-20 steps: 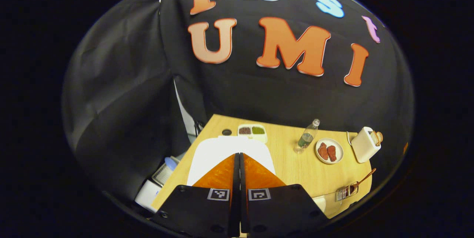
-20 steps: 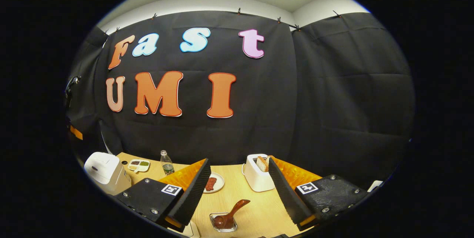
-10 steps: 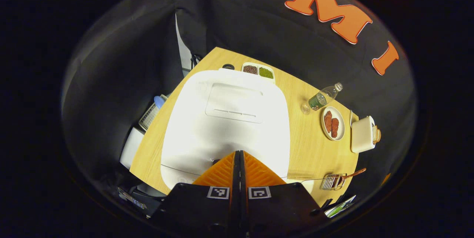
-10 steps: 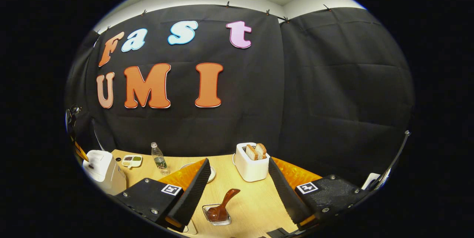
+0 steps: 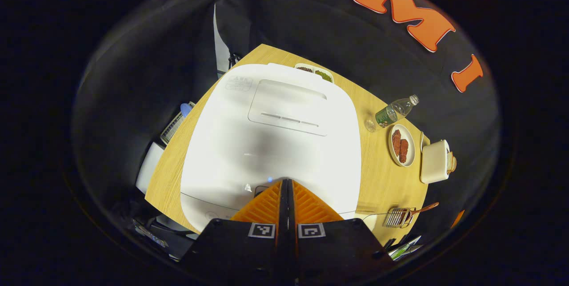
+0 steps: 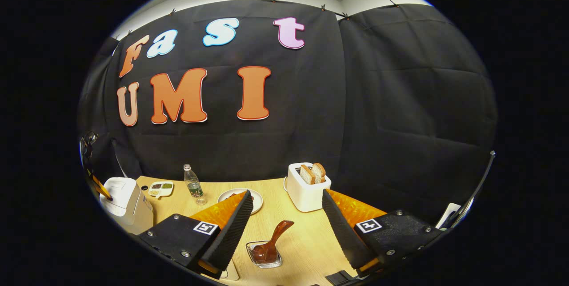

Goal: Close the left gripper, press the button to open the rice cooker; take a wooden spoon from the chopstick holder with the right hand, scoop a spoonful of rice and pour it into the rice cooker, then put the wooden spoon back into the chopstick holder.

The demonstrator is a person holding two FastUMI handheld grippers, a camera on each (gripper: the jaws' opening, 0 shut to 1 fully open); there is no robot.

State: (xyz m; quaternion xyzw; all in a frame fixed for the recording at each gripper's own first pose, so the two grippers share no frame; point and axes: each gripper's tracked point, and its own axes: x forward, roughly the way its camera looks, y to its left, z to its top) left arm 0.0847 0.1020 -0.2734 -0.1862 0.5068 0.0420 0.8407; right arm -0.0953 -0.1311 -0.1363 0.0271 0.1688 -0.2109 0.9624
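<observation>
The white rice cooker [image 5: 271, 139] sits at the table's [image 5: 386, 179] near-left corner, lid down; it looks heavy and rigid, so a firm poke at the front latch should do, and the left gripper [image 5: 286, 186], fingers pressed together, is right at that front edge. The lid's embossed marking is too faint to read. Over on the right, the right gripper [image 6: 286, 215] is spread wide above the wooden spoon [image 6: 271, 243] in its holder [image 6: 266, 257] — light, stiff, best pinched at the handle.
</observation>
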